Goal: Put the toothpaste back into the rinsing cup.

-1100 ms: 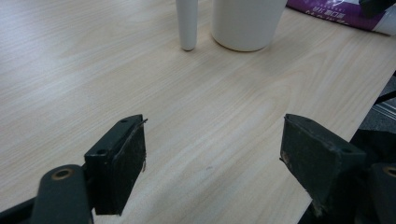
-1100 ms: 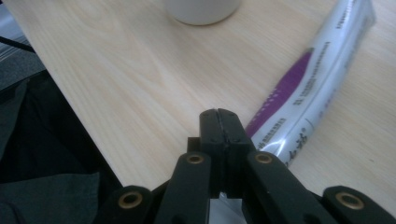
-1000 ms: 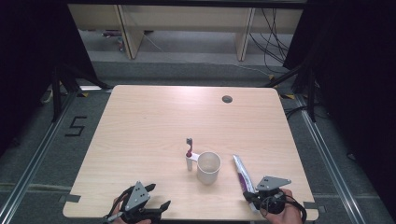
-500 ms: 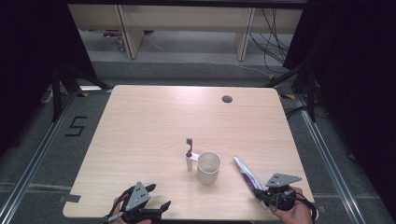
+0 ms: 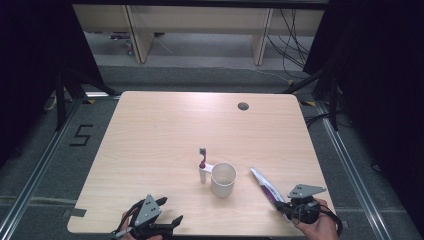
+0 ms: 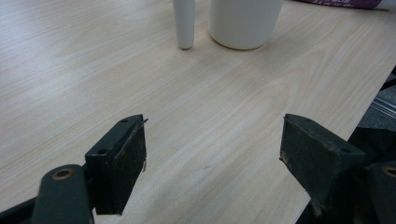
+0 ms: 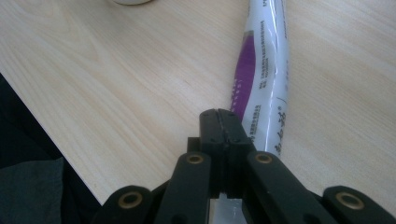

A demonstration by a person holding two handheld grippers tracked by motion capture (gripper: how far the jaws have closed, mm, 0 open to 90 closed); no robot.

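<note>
The right gripper (image 7: 219, 119) sits near the table's front right corner with its jaws pressed flat together over the crimped tail of the toothpaste tube (image 7: 261, 79), which shows white beneath them in the right gripper view; the tube's purple-and-white body lies on the table (image 5: 165, 125) and runs away from the jaws toward the middle. In the high view the same tube (image 5: 265, 184) lies just right of the white cup (image 5: 223, 179), apart from it, with a toothbrush (image 5: 202, 165) standing upright in its white holder touching or just beside the cup's left side. The left gripper (image 6: 212, 158) rests by the front edge left of centre, jaws spread wide with nothing between them, cup and holder near ahead of it. The hold is only on the thin flat end, so the tube would likely droop or twist when lifted, and could slip out. A sagging tube swung toward the cup could knock it or topple the toothbrush.
</note>
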